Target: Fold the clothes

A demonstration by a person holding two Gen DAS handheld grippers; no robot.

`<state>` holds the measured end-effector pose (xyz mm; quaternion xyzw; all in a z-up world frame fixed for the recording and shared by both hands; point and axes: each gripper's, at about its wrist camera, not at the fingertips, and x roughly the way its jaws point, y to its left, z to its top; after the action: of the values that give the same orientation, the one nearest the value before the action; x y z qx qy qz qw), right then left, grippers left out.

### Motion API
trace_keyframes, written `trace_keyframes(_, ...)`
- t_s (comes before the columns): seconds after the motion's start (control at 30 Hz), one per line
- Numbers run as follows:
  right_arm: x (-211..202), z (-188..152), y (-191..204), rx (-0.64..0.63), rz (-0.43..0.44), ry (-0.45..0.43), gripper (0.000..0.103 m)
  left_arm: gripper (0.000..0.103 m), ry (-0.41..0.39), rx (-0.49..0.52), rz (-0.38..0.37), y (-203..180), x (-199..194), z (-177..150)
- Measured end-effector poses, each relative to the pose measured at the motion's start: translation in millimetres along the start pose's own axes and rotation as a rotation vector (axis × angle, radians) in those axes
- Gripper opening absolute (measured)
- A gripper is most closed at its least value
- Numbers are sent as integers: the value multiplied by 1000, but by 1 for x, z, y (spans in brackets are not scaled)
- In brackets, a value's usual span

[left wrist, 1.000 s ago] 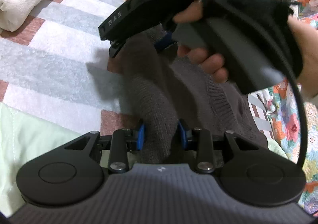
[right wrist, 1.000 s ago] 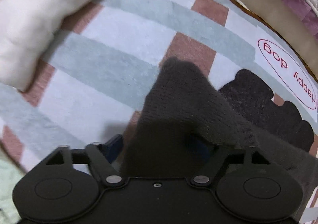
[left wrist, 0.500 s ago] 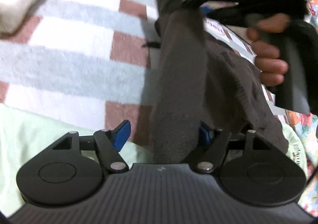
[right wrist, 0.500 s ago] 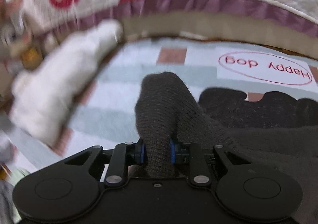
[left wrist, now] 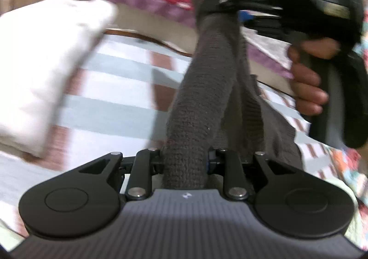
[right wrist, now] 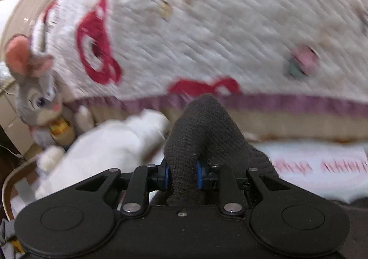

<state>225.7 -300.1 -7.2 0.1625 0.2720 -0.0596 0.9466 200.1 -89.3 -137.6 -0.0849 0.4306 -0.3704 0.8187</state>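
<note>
Left wrist view shows the left claw (left wrist: 185,162) with a thick roll of dark grey knit sweater (left wrist: 202,88) between its two fingers; the jaws are closing, and the pads press into the knit on both sides. From this claw the sweater runs up and ahead as a taut band to the right claw (left wrist: 218,7), which sits above and beyond it, a little to the right, clamped round the far end of the same fabric. A hand (left wrist: 306,79) wraps the black handle of that right tool. More of the sweater hangs loose below the band, to the right of the left claw. Under and to the left of the left claw lies a checked blanket (left wrist: 110,102) in white, grey-blue and brown, with a white pillow (left wrist: 46,70) further left.

From the right wrist, the right claw (right wrist: 182,175) grips a bunched fold of the sweater (right wrist: 202,130), which rises in a hump just ahead of its blue pads (right wrist: 166,177); its jaws are easing open slightly, yet the fabric remains pinched between them. Ahead and above this claw hangs a quilted cream cover with red shapes (right wrist: 207,29), edged in purple. To the claw's left sits a grey plush mouse (right wrist: 36,93) beside the white pillow (right wrist: 108,148). Motion blur softens the background, so the pink lettering (right wrist: 322,167) to the right is probably print on the blanket.
</note>
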Motion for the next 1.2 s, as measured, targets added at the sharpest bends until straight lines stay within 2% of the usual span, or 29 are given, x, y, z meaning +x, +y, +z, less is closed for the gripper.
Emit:
trace_keyframes(0.03,8,2,9,4,16,-1,31,26,28,-22,12,28,-1,-3)
trace_keyframes(0.07,19,3,16,9,18,34,41,28,77,-59,23,52,3,-10)
trace_keyframes(0.13,37,3,30,13,8,94,38,29,165,-171,49,99,21,-26)
trace_keyframes(0.2,32,-7,29,-20,-75,94,44,32,99,-302,-36,131,13,-37)
trace_keyframes(0.27,19,-21,11,-29,-86,122,44,34,109,-371,-42,142,7,-36)
trace_keyframes(0.37,-4,-44,-23,22,-73,171,44,36,118,-264,41,128,8,-24)
trace_keyframes(0.43,-20,-64,-46,82,-40,193,44,37,122,-222,71,117,-17,-26)
trace_keyframes(0.57,-41,-111,-65,184,115,286,45,37,108,-143,119,95,-19,-20)
trace_keyframes(0.63,-47,-135,-59,172,208,341,45,37,97,-138,131,97,-13,-14)
trace_keyframes(0.73,-53,-161,-38,48,266,385,44,42,101,-156,146,94,-19,-11)
trace_keyframes(0.83,-51,-175,-3,-169,230,424,44,43,94,-163,164,88,-26,-9)
trace_keyframes(0.93,-46,-181,19,-241,301,459,45,50,83,-179,167,85,-41,-17)
trace_keyframes(0.97,-43,-184,26,-265,316,470,48,51,79,-186,169,85,-45,-21)
trace_keyframes(1.03,-37,-191,38,-342,292,487,51,51,76,-174,184,83,-57,-30)
trace_keyframes(1.13,-28,-206,51,-478,180,483,51,58,87,-71,240,71,-67,-41)
trace_keyframes(1.2,-26,-216,55,-554,149,467,52,66,120,-54,197,67,-66,-47)
